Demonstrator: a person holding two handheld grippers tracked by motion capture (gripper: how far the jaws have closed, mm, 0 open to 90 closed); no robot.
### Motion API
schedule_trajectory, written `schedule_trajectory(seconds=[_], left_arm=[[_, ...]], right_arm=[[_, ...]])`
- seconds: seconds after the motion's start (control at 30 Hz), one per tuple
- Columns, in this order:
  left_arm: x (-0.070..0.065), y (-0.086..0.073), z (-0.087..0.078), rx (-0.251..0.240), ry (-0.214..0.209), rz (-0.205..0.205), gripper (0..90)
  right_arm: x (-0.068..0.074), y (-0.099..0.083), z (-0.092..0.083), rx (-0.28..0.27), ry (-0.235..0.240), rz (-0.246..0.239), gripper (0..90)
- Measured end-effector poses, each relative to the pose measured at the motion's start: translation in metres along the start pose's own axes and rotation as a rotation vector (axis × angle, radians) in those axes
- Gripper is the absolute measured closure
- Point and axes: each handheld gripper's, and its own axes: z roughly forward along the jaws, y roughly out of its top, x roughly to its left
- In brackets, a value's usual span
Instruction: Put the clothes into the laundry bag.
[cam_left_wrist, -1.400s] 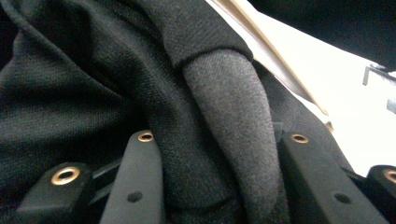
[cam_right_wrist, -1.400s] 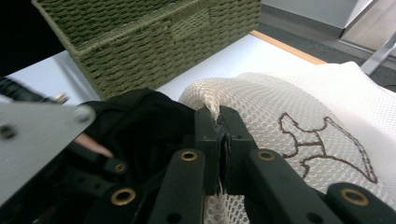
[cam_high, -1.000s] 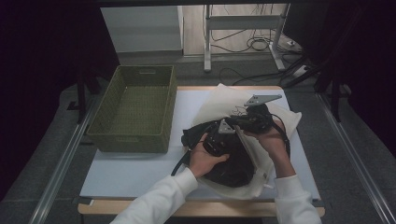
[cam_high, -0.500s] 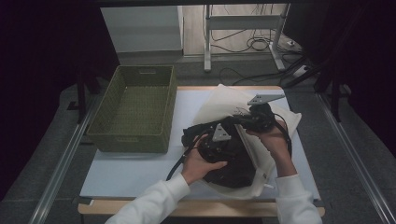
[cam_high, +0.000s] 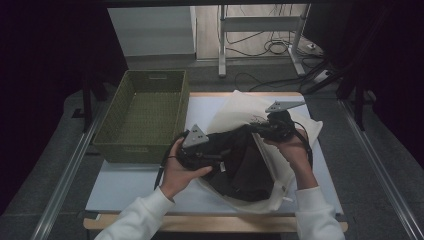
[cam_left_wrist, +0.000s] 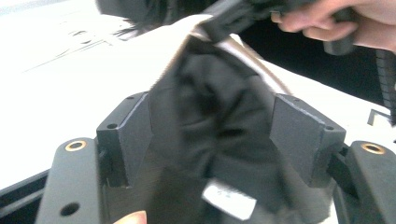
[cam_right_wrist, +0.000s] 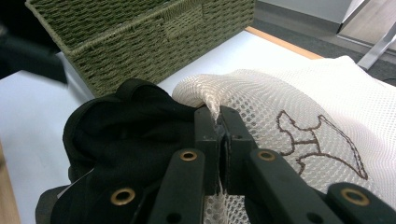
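A white mesh laundry bag (cam_high: 245, 106) lies on the white table with a black garment (cam_high: 245, 170) spilling from its mouth. My right gripper (cam_high: 252, 128) is shut on the bag's rim, and in the right gripper view its jaws (cam_right_wrist: 219, 116) pinch the mesh edge (cam_right_wrist: 303, 102) just above the black garment (cam_right_wrist: 126, 130). My left gripper (cam_high: 221, 158) is at the garment's left side. Its jaws (cam_left_wrist: 212, 126) have just been opening and stand wide apart, with the black garment (cam_left_wrist: 210, 107) loose between them.
A green woven basket (cam_high: 140, 150) stands at the left on the table (cam_high: 125, 182); its wall (cam_right_wrist: 140, 28) is near the bag. Cables and metal frame legs (cam_high: 222, 45) are on the floor behind. Rails run along both sides.
My left gripper has pulled back to the left from the bag's mouth and its jaws have opened off the black garment. The right gripper has kept still on the bag's rim.
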Motion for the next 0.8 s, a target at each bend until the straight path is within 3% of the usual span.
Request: schedule_trajectory(seconds=[0.17,0.3,0.37,0.53,0.67,0.8], left_arm=[[0.023,-0.009,0.014,0.072,0.026,-0.039,27.7],[0.035,-0.021,0.035,0.167,-0.016,-0.104,26.8],[0.035,-0.027,0.042,0.196,-0.04,-0.119,33.6],[0.02,-0.034,0.046,0.215,-0.053,-0.058,60.4],[0.008,-0.036,0.051,0.239,-0.096,-0.023,71.5],[-0.001,-0.039,0.058,0.25,-0.107,-0.01,77.0]], right_arm=[[0.0,0.0,0.0,0.001,0.0,-0.001,86.9],[0.0,0.0,0.0,0.001,0.001,-0.001,87.0],[0.0,0.0,0.0,0.002,0.002,-0.002,86.9],[0.0,0.0,0.0,0.005,0.003,-0.004,86.9],[0.001,0.0,0.0,0.003,0.001,-0.005,86.9],[0.002,0.001,-0.001,0.004,0.0,-0.008,86.9]])
